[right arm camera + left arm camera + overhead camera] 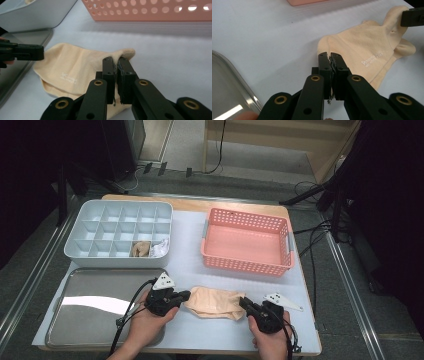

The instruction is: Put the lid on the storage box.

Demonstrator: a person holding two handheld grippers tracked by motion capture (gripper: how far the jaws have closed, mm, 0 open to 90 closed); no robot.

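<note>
Between the two grippers, on the white mat near the front edge of the table, lies a peach-coloured sock point(215, 302) — flat, with its long axis running left to right across the high view, so that one end points at each hand. The left gripper point(186, 295) has its jaws clenched on the sock's left end; in the left gripper view the black jaws meet with a pinch of fabric point(331, 65) between them and the rest of the sock spreading away beyond the tips. The right gripper point(243, 303) is likewise clamped on the opposite end, where a fold of cloth point(125, 53) rises just above the jaws in the right gripper view. Neither hand is nearer than the other: each grips its own end, and the sock spans the gap between them.

That is the relation the next move seems to turn on. With both ends pinched and the length lying crosswise, the sock looks ready to be folded or rolled end to end, bringing one gripper towards the other along that axis, rather than pushed away.

The likely destination lies up and to the left — the pale blue divided box point(90, 251), where a rolled peach sock point(141, 249) and a white one point(160, 248) already sit in neighbouring compartments of the front row. The pink basket point(247, 266) stands just behind the sock, and the steel tray point(65, 330) lies to the left, close beside the left hand.
</note>
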